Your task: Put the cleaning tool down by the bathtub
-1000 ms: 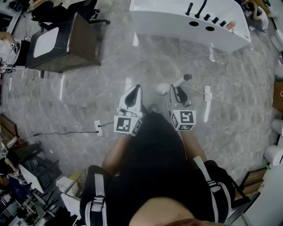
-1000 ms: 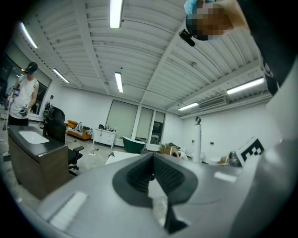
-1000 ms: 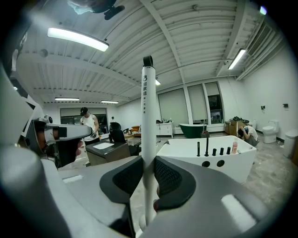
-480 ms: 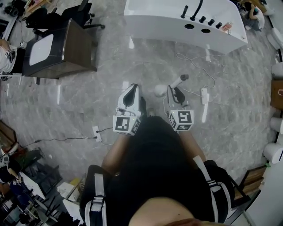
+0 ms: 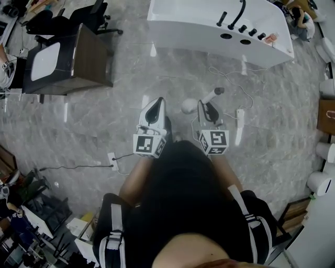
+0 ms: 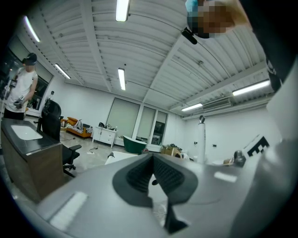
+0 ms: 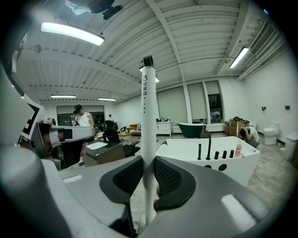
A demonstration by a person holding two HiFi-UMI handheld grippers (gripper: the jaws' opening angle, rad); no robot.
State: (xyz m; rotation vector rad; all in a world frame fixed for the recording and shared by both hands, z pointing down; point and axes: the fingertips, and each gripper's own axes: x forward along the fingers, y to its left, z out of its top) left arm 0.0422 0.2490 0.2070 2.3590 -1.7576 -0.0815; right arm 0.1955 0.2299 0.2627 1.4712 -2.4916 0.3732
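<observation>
Right gripper (image 7: 148, 179): we find its pads clamped on the cleaning tool (image 7: 148, 116), handle upright for carrying.
Left gripper (image 6: 152, 174): jaws together, empty, idle.
Bathtub (image 5: 183, 21): 12 o'clock, well apart; tool not yet set down.

The bathtub (image 5: 204, 23) is white with black taps (image 5: 239, 14). The floor (image 5: 104, 120) is grey, veined like marble. The cleaning tool (image 5: 211, 96) is white, dark at its tip. The left gripper (image 5: 158, 101) and right gripper (image 5: 203, 104) are pale grey, their cubes patterned in black-and-white squares.
</observation>
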